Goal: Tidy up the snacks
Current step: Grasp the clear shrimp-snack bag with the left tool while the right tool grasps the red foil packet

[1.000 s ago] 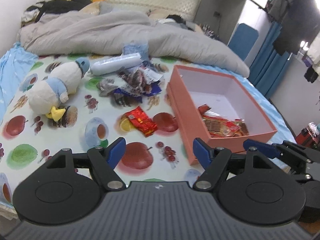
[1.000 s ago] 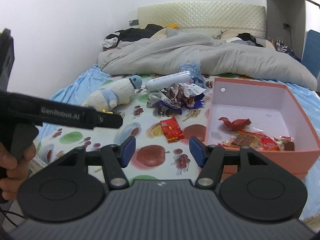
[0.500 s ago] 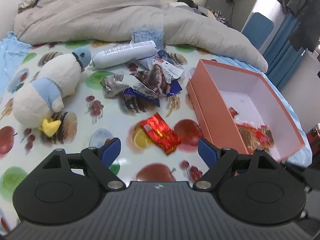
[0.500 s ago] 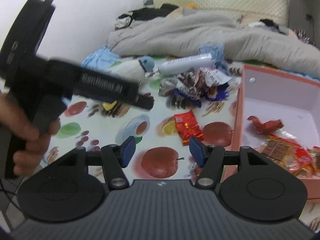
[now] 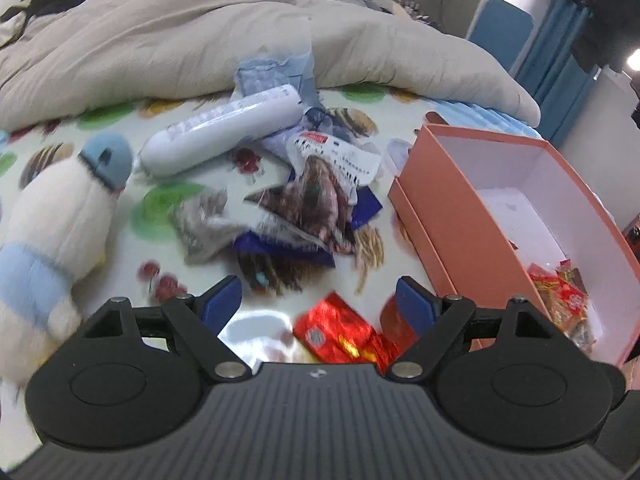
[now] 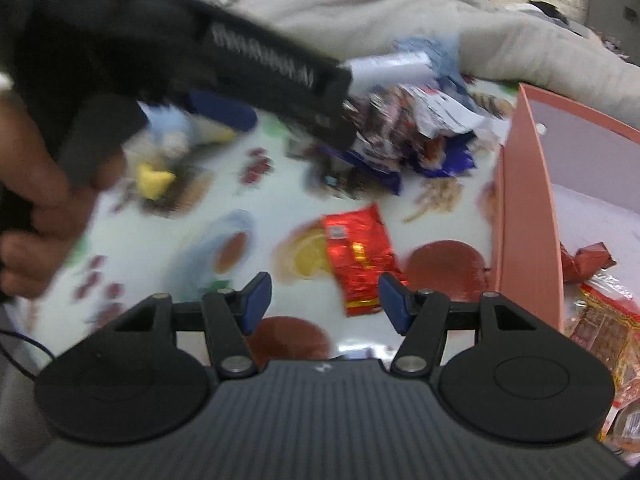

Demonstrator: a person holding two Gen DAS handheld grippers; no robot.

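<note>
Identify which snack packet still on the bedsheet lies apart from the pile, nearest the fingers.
The shiny red foil packet: it lies alone on the sheet beside the orange box, while the dark wrappers are heaped farther away.

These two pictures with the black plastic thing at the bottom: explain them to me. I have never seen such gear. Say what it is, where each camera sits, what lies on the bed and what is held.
There is no robot here. A person holds a hand-operated two-finger gripper in each hand, and each gripper carries a wide-angle camera that looks forward along its blue-tipped fingers. So one picture looks out from the left gripper, the other from the right gripper. In the right view you also see the person's hand holding the other tool.

Both grippers are open and hold nothing.

On the fruit-print sheet lie a red foil snack packet, a pile of crumpled wrappers, a white tube-shaped pack and a plush duck toy. Beside them stands an open pink box with some snacks already inside. A grey duvet is bunched behind.
</note>
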